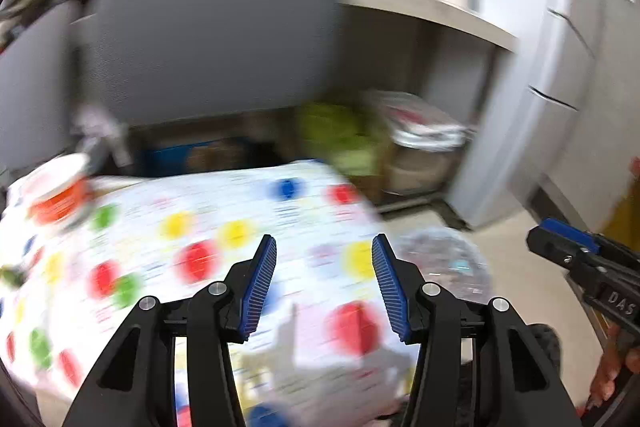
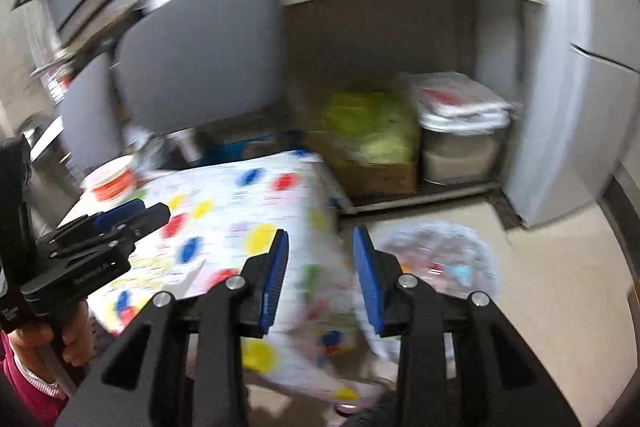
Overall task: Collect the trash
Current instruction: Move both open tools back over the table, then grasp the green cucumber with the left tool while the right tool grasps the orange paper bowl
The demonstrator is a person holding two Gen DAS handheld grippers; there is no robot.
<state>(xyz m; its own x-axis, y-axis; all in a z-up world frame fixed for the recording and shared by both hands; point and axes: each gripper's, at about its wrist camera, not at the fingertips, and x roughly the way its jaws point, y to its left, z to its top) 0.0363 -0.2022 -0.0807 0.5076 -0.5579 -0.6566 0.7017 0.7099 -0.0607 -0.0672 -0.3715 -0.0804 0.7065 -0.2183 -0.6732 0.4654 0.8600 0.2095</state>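
My left gripper point(image 1: 324, 247) is released over the dotted tablecloth point(image 1: 240, 227). My right gripper point(image 2: 320, 243) gapes empty; the clear trash bag point(image 2: 440, 259) lies just beyond its right finger.

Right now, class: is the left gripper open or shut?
Open. The left gripper has its blue pads standing well apart, with nothing between them.

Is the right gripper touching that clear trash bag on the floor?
Apart. The right wrist view shows the right gripper open and empty, raised above the clear trash bag, which lies on the floor beyond its fingertips.
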